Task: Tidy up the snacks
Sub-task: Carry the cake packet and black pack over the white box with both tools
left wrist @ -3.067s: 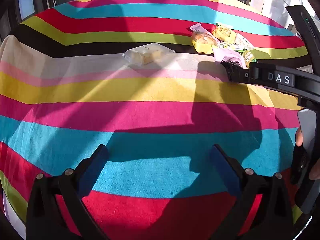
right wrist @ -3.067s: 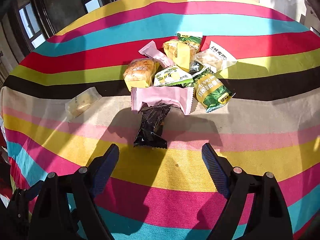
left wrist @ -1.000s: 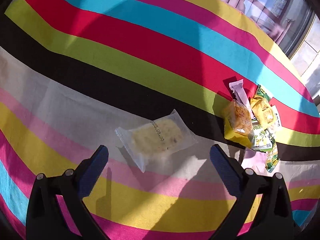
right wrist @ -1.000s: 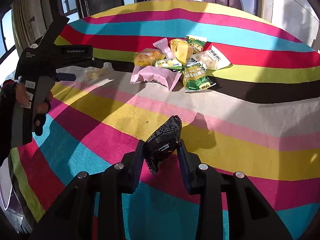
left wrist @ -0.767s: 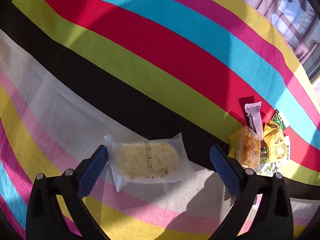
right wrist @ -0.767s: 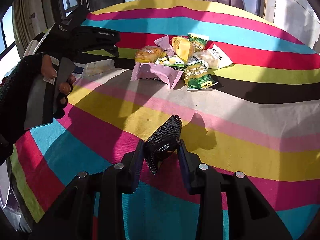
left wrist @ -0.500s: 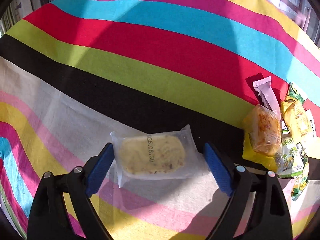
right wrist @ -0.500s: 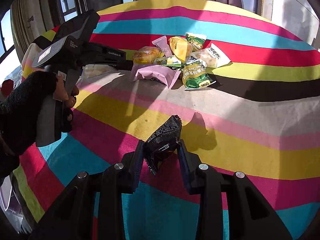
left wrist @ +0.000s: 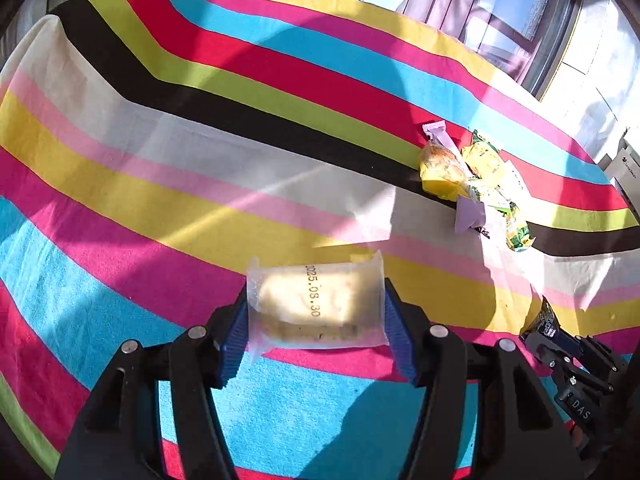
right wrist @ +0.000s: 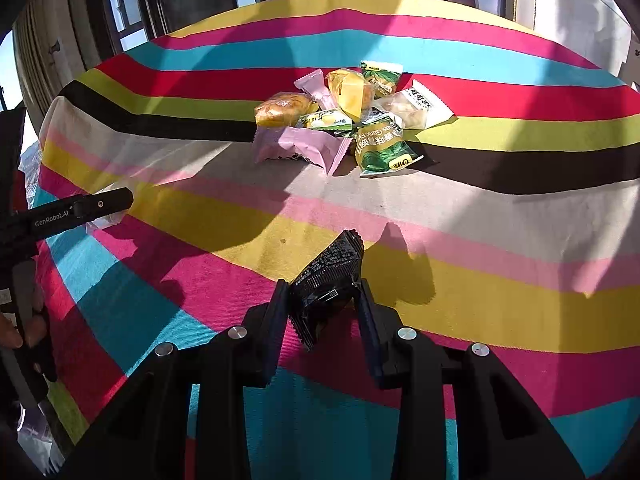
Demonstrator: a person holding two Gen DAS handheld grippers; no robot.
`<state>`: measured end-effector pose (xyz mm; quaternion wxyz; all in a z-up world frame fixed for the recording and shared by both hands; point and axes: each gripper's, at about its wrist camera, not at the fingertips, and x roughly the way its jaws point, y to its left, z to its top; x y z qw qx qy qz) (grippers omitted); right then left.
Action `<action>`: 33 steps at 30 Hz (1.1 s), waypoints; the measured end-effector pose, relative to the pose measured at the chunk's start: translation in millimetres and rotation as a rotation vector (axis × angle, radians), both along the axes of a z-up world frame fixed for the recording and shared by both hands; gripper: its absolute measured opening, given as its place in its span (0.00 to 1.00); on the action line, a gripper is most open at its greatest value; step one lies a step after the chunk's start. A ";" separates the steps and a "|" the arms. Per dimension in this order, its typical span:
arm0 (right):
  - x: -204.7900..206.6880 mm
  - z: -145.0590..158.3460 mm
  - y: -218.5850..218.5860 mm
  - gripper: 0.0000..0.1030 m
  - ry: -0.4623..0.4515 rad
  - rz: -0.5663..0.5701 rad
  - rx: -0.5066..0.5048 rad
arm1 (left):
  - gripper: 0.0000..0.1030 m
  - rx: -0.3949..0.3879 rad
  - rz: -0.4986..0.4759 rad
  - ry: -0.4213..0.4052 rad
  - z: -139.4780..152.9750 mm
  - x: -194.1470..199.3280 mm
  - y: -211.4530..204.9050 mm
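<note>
My left gripper point(left wrist: 316, 316) is shut on a clear-wrapped pale cake point(left wrist: 316, 300) stamped with a date, held above the striped cloth. My right gripper point(right wrist: 324, 300) is shut on a black snack packet point(right wrist: 328, 276), tilted up between the jaws. The right gripper with the black packet point(left wrist: 546, 318) also shows at the lower right of the left wrist view. The left gripper's finger point(right wrist: 80, 208) reaches in from the left of the right wrist view. A pile of snacks point(right wrist: 352, 116) lies on the far part of the cloth, also seen in the left wrist view point(left wrist: 476, 176).
A striped cloth point(right wrist: 480, 240) covers the table. In the pile are a pink packet point(right wrist: 300, 146), a green packet point(right wrist: 384, 146), a yellow-wrapped bun point(right wrist: 282, 110) and a white packet point(right wrist: 420, 106). Windows and a dark frame stand behind the table.
My left gripper closed on the clear-wrapped cake and lifted it back toward the near side. My right gripper kept hold of the black packet and stayed put.
</note>
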<state>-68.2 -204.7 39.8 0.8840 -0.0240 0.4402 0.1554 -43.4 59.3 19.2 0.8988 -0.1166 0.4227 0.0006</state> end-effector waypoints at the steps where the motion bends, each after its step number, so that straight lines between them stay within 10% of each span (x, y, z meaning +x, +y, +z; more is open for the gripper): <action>1: 1.0 -0.7 0.5 0.33 0.000 -0.001 -0.003 | 0.58 -0.006 -0.007 -0.004 -0.7 -11.2 1.5; 14: -22.4 2.4 8.9 0.33 0.037 -0.049 0.057 | 0.59 -0.082 -0.030 -0.017 -9.3 -93.1 48.7; 21: -69.3 9.2 30.1 0.33 0.042 -0.040 0.116 | 0.61 0.025 -0.061 -0.022 -10.2 -100.9 46.4; 33: -93.2 18.0 39.5 0.33 0.055 -0.036 0.120 | 0.60 -0.085 -0.063 -0.077 3.0 -139.3 73.8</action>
